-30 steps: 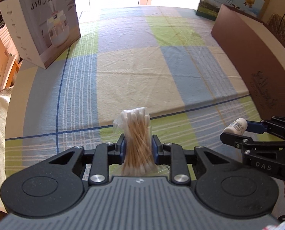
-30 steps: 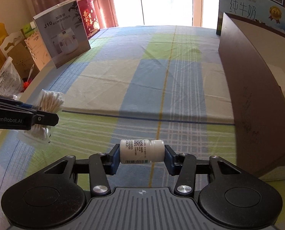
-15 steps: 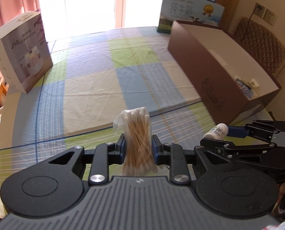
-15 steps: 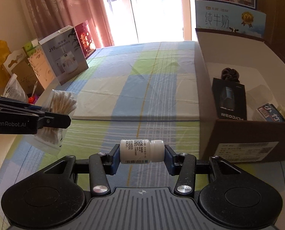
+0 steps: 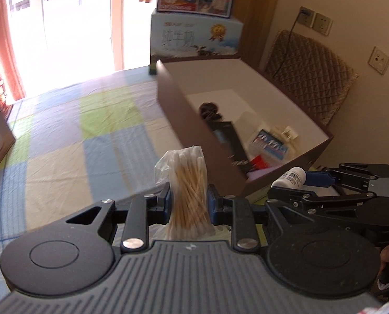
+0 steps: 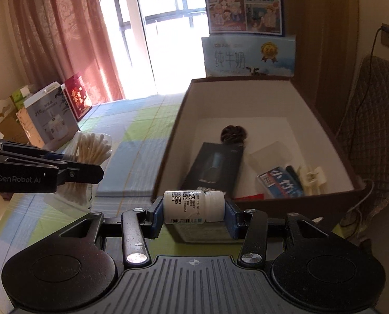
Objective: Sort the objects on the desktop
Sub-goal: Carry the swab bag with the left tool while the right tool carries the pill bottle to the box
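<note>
Above the surface's right edge, beside the brown box (image 6: 178, 130), the left claw (image 5: 188, 204) pinches the cotton swab bag (image 5: 186, 183) and the right claw (image 6: 193, 210) pinches the white bottle (image 6: 193, 206), so each should reach over the rim before letting go; only the right view shows the box's whole inside.

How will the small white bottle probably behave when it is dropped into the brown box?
The white bottle is round and held sideways in the right gripper, so it would likely roll on the brown box floor. It looks plastic, probably light and not fragile.
</note>
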The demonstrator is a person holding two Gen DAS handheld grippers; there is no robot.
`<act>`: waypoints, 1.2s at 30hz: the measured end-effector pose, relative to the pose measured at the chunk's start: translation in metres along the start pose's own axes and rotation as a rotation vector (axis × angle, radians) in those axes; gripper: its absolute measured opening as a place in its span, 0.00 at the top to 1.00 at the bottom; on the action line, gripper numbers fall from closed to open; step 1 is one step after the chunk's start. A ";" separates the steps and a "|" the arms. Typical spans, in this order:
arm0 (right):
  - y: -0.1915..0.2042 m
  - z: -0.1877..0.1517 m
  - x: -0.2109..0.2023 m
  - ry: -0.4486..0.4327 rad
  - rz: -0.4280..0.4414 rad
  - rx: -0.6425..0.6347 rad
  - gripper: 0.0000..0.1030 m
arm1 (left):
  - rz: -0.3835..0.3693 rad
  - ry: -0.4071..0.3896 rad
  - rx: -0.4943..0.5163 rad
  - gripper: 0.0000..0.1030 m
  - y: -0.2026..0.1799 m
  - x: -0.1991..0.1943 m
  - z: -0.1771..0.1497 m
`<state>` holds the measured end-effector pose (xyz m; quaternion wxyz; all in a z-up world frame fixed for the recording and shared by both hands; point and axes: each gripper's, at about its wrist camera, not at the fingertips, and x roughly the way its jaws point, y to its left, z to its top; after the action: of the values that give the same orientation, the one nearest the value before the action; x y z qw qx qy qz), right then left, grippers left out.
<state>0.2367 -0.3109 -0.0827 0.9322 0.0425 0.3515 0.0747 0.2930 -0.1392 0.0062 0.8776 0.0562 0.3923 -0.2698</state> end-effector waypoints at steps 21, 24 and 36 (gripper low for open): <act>-0.120 0.082 0.100 0.069 0.033 -0.066 0.57 | 0.018 0.067 0.004 0.78 -0.076 0.138 0.105; -0.124 0.092 0.116 0.090 0.035 -0.097 0.57 | 0.041 0.080 0.009 0.78 -0.074 0.153 0.115; -0.134 0.122 0.170 0.125 0.036 -0.168 0.57 | 0.110 0.116 0.024 0.78 -0.057 0.206 0.154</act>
<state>0.4582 -0.4177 -0.1186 0.9072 -0.0343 0.4009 0.1233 0.4773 -0.3231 -0.0299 0.8660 0.1038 0.4358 -0.2224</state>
